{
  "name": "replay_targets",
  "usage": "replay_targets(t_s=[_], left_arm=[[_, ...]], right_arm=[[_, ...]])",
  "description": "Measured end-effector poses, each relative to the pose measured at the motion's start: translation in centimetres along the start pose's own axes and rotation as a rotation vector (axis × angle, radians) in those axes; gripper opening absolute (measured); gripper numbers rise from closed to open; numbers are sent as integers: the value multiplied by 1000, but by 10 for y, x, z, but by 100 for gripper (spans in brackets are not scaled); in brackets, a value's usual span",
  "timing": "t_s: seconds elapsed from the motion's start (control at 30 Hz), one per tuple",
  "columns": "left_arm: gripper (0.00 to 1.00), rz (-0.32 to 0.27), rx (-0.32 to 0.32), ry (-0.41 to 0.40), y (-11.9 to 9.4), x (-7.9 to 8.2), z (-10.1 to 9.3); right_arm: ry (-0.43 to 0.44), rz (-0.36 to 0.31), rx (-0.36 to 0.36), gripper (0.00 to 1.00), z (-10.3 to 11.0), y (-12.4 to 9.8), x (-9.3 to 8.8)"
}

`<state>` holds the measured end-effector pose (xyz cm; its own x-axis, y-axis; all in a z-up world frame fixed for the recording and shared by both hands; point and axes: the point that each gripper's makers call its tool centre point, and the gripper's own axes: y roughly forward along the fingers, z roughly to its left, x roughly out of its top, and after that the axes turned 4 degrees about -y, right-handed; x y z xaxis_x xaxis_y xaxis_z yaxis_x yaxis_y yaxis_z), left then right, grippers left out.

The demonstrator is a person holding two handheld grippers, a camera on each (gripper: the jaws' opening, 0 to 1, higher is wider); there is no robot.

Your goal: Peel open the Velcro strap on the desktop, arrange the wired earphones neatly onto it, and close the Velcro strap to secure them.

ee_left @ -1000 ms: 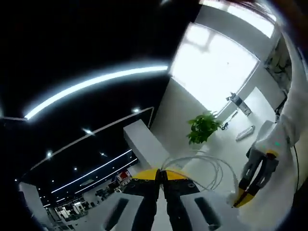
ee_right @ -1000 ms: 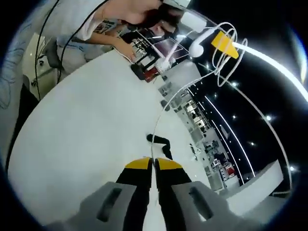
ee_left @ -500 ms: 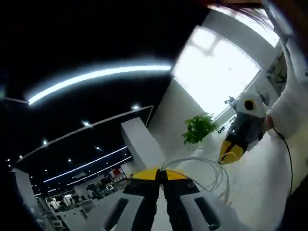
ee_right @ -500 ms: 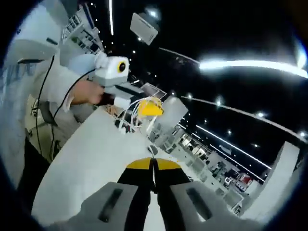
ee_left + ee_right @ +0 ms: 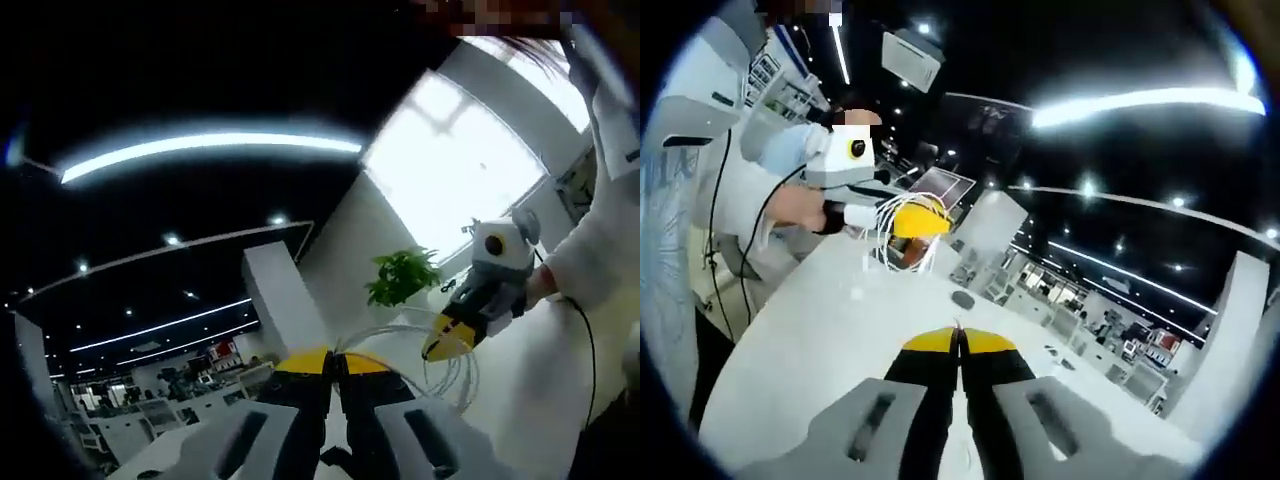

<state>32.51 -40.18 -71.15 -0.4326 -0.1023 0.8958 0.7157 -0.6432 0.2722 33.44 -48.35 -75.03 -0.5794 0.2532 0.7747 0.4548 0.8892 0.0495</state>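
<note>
Your left gripper has its yellow-tipped jaws pressed together, and the white wired earphones come out from between them. The cable hangs in several loose loops off to the side. Your right gripper is pinched together as well. I see no cable between its tips in the right gripper view, so I judge it is carrying nothing.

In the left gripper view the right gripper's tip sits just beside the hanging loops. The bundle is up in the air above the white desktop, not lying on it. A small dark piece lies on the desk farther out. It is probably the Velcro strap, though it is too small to be sure.

Expect the cable to be very light, limp and a little springy. The loops will likely sag, slide and open up as soon as the grip loosens. Take hold across all the strands together where they cross, not on a single strand or at an earbud.

Both tools are raised and tilted well upward, so ceiling lights and a potted plant sit ahead of them. In the right gripper view your hand holds the left tool just above the desk's near edge.
</note>
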Motion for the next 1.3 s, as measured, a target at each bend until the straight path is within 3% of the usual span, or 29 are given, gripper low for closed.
replay_targets(t_s=[0.4, 0.9, 1.3], left_arm=[[7, 42, -153, 43, 2, -18, -46], [7, 81, -227, 43, 5, -27, -69], [7, 95, -234, 30, 5, -32, -74]], right_arm=[[166, -148, 61, 3, 3, 4, 31], [201, -163, 161, 3, 24, 10, 32], [257, -171, 198, 3, 32, 8, 32]])
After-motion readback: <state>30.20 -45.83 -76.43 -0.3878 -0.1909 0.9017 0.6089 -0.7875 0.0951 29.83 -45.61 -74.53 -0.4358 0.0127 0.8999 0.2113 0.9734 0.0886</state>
